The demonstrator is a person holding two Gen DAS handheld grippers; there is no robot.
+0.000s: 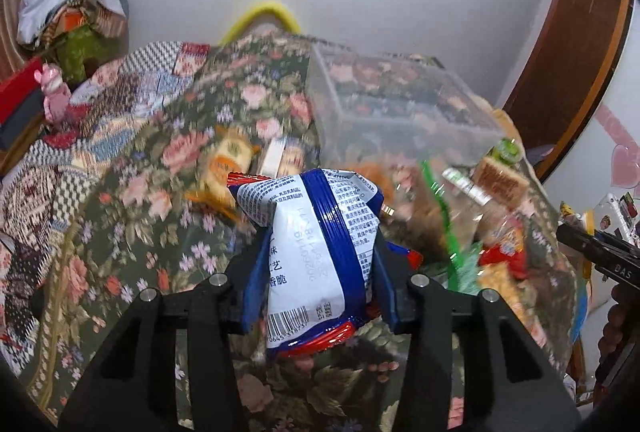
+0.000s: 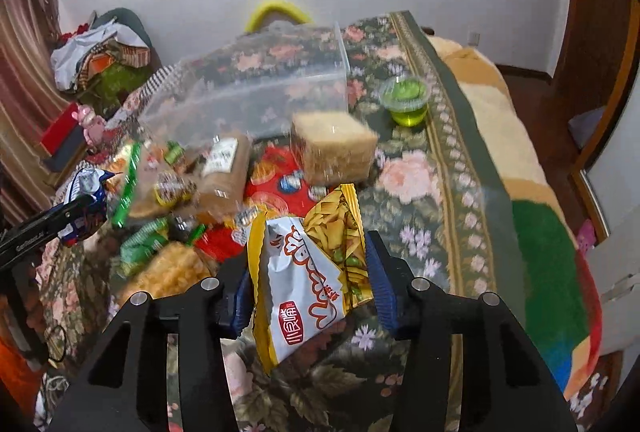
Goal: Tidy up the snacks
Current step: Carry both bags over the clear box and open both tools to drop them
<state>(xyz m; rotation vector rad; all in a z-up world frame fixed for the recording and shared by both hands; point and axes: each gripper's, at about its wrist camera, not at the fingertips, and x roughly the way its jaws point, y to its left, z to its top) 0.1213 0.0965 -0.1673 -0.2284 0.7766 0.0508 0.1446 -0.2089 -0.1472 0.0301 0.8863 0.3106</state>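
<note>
- Left gripper (image 1: 318, 272): fingers (image 1: 256, 284) clamped on a blue-and-white packet (image 1: 316, 244), held clear above the floral cloth (image 1: 132, 240).
- Right gripper (image 2: 308, 284): fingers (image 2: 380, 284) closed on a yellow-and-white packet (image 2: 308, 280), also off the cloth.
- Clear bin (image 2: 256, 88) sits toward the far edge of the cloth, near its middle.
- Loose snack pile (image 2: 192, 200) lies just in front of the bin.
- Green jelly cup (image 2: 406, 100) stands right of the bin, near the cloth's right edge.

The yellow snack packet (image 2: 308, 280) reads "小良哺"; the blue-white packet (image 1: 316, 248) shows "香脆".
</note>
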